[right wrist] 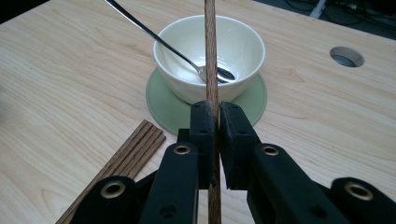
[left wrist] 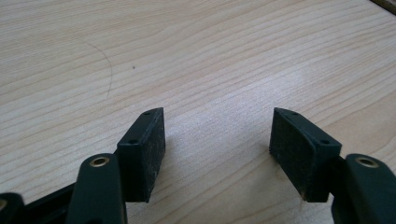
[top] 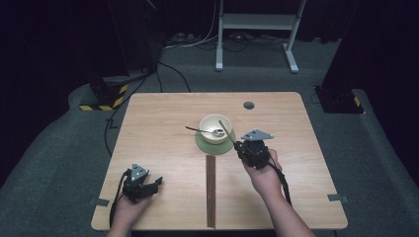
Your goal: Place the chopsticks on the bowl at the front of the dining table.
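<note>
The right gripper, right of centre in the high view, has its jaws clamped tight on a single wooden stick. In the right gripper view the stick runs up the middle of the frame, passing between the two pads and on across the front of the bowl; its top end is cut off by the upper edge and its lower end by the bottom edge. In the high view the same stick slants from the gripper up and left toward the bowl's rim, though whether its tip touches the rim is hard to judge there.

The bowl sits on a green round mat at the centre of the table. One metal spoon leans in it, its head at the bottom of the bowl and its handle reaching out to the upper left of the frame, where it is cut off.

A row of more wooden sticks lies flat below the bowl in the high view, side by side; in the right gripper view their ends show at lower left, about five, the rest hidden behind the gripper.

The left gripper, at lower left of the high view, rests low over bare wood with jaws spread wide and nothing between them.
</note>
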`<action>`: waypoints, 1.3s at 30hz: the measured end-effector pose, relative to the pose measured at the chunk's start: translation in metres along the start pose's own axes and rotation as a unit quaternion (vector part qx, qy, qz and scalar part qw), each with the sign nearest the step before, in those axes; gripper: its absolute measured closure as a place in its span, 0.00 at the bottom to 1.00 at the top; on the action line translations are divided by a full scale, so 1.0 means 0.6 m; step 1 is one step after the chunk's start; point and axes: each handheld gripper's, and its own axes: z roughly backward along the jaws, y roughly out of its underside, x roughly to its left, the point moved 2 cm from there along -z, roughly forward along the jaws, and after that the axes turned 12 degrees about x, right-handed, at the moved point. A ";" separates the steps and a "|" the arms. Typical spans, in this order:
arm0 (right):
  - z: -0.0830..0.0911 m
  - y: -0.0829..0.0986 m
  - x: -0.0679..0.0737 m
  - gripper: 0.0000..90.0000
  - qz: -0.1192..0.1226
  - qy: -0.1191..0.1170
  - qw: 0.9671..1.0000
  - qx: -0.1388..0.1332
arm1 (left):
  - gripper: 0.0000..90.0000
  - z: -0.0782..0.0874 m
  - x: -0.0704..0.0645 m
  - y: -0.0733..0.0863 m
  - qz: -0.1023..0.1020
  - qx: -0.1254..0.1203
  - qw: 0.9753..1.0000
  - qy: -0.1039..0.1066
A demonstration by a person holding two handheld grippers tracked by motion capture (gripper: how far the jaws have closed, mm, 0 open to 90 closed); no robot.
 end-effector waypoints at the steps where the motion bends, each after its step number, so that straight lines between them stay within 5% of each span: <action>1: -0.013 -0.007 0.000 0.93 0.001 0.000 1.000 0.006 | 0.40 0.000 0.001 0.000 -0.003 0.002 1.000 0.000; 4: -0.024 -0.016 0.001 0.93 0.002 0.000 1.000 0.007 | 0.40 0.000 0.000 0.000 0.000 0.000 1.000 0.001; 6: -0.033 -0.026 0.002 0.93 0.001 0.000 1.000 0.005 | 0.40 0.002 0.002 0.001 -0.018 0.011 1.000 0.001; 11: -0.059 -0.058 0.014 0.93 0.022 0.013 1.000 0.009 | 0.40 0.002 0.001 0.001 -0.020 0.012 1.000 0.003; 17: -0.082 -0.091 0.018 0.93 0.020 0.015 1.000 0.015 | 0.39 0.001 0.000 0.000 -0.017 0.008 1.000 0.006; 27: -0.120 -0.133 0.002 0.93 -0.016 0.007 0.999 0.035 | 0.39 0.001 0.001 0.001 -0.022 0.011 1.000 0.006; 39: -0.168 -0.170 0.016 0.93 -0.014 0.010 0.998 0.053 | 0.39 0.000 -0.001 0.001 -0.015 0.009 1.000 0.009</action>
